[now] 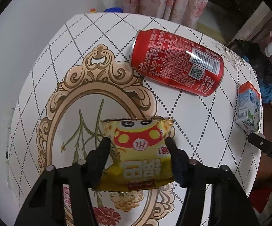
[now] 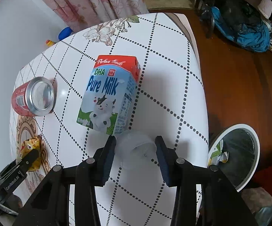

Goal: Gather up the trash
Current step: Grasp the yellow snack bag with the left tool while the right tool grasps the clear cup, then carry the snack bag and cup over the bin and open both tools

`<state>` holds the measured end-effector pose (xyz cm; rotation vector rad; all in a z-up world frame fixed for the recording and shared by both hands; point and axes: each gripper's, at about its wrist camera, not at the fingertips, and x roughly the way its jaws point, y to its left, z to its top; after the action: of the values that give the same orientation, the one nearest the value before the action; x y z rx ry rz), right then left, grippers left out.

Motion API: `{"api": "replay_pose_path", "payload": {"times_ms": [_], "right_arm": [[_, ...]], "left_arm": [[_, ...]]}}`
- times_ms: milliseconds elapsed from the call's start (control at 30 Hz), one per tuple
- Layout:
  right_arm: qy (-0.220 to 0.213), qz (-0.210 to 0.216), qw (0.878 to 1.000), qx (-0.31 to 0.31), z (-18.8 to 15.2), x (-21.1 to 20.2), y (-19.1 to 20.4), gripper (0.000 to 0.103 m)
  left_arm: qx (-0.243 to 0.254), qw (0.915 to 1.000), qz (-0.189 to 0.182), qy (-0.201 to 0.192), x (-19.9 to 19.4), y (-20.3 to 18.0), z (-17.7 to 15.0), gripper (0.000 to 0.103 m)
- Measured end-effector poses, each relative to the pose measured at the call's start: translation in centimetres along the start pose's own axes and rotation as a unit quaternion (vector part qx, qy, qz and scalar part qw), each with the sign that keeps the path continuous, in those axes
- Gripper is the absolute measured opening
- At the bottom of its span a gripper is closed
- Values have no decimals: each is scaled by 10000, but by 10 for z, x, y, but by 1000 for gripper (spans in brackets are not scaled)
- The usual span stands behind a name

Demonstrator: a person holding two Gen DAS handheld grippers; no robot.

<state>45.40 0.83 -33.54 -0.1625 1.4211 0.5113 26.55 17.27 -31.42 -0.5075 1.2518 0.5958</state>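
My left gripper (image 1: 137,143) is shut on a yellow snack packet (image 1: 139,154) over the patterned table (image 1: 70,60); it also shows in the right wrist view (image 2: 31,147). A red cola can (image 1: 177,62) lies on its side beyond it, also in the right wrist view (image 2: 32,97). A Pure Milk carton (image 2: 109,94) lies on the table, at the right edge in the left wrist view (image 1: 248,107). My right gripper (image 2: 136,143) has its fingers on both sides of a clear plastic cup (image 2: 136,148) lying just in front of the carton.
A round white-rimmed bin (image 2: 235,154) with some scraps inside stands on the floor right of the table. Pink flowered curtains (image 2: 98,0) hang behind. A blue and black bundle (image 2: 245,28) lies on the brown floor.
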Motion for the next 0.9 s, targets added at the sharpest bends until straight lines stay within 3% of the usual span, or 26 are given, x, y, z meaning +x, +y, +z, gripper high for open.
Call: {"api": "replay_pose_path", "payload": {"times_ms": [400,633,900], "right_arm": [[-236,-88,9992,-318,-22,-23,17,44],[-570,-99,9971,-489,-48,-55,20,44],[-996,-32,9928,-670,-96,-114,6,44]], "left_arm": [[230,9986,113,-459,-38,-5,-3,52],[444,9948,110,-911,-83,-19,-28,52],[536,9898,-253,-1295,-140,-45,-71,52]]}}
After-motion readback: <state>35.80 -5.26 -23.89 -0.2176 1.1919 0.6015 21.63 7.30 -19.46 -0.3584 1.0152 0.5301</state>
